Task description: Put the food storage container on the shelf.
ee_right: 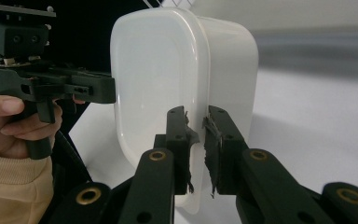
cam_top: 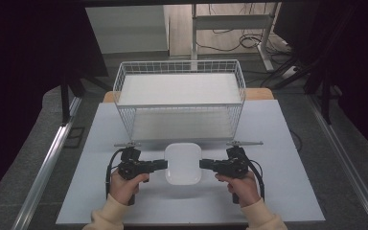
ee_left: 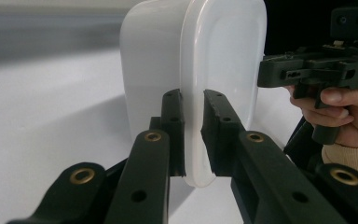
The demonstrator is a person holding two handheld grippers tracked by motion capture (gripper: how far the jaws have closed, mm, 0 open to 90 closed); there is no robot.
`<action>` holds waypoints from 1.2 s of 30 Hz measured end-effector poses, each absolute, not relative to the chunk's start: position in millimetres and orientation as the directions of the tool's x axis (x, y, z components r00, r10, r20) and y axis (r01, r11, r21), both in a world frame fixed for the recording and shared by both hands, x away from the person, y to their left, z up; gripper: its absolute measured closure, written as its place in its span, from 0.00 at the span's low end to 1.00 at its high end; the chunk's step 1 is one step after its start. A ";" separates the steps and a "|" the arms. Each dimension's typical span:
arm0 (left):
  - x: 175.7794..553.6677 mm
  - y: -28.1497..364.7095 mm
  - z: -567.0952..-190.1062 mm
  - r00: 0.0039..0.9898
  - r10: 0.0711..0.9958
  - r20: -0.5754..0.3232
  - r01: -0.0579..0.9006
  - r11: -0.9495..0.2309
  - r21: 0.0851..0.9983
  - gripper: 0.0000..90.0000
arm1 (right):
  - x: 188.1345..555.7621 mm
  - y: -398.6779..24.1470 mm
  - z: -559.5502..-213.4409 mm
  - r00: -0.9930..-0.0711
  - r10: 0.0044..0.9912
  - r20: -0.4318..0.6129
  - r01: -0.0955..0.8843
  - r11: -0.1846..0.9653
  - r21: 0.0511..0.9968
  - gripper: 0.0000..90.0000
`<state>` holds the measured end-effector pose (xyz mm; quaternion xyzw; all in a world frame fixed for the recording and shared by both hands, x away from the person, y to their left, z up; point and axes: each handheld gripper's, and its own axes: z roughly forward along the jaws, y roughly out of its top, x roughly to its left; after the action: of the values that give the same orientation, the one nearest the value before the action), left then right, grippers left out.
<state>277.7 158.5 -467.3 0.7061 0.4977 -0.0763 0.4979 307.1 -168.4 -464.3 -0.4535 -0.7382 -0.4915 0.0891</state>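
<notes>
A white tub (cam_top: 183, 163) with rounded corners sits on the pale table (cam_top: 100, 143), near the edge closest to the person. The left gripper (cam_top: 163, 165) comes at it from 9 o'clock and the right gripper (cam_top: 204, 164) from 3 o'clock. In the left gripper view, the two black jaws are squeezed onto the thin rim of the tub (ee_left: 200, 70), one jaw on each side of it. In the right gripper view it is the same: the jaws pinch the rim of the tub (ee_right: 168, 79), and their dark pads (ee_right: 185, 126) look torn and ragged. The tub may be lifted a little off the table, but that is hard to tell from above. At 12 o'clock from the tub, close behind it, stands a white wire basket (cam_top: 179, 104) with a flat white shelf inside. Cables (cam_top: 249, 40) lie on the floor far behind, and a metal rail (cam_top: 48, 163) runs along the table's left side.
</notes>
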 end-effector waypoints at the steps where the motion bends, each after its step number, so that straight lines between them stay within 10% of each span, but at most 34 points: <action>1: 277.3 158.3 -465.5 0.496 0.628 -0.599 0.774 -0.008 0.633 0.89 | 306.7 -168.3 -461.7 -0.579 0.582 0.570 0.750 0.107 0.653 0.88; 36: 314.0 173.3 -342.0 0.622 0.636 -0.456 0.590 0.002 0.808 0.89 | 349.0 -156.9 -339.0 -0.732 0.537 0.419 0.552 0.108 0.827 0.89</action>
<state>314.0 173.3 -342.0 0.7061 0.4340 0.0207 0.5591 349.0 -156.9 -339.0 -0.3659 -0.7443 -0.5586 0.0068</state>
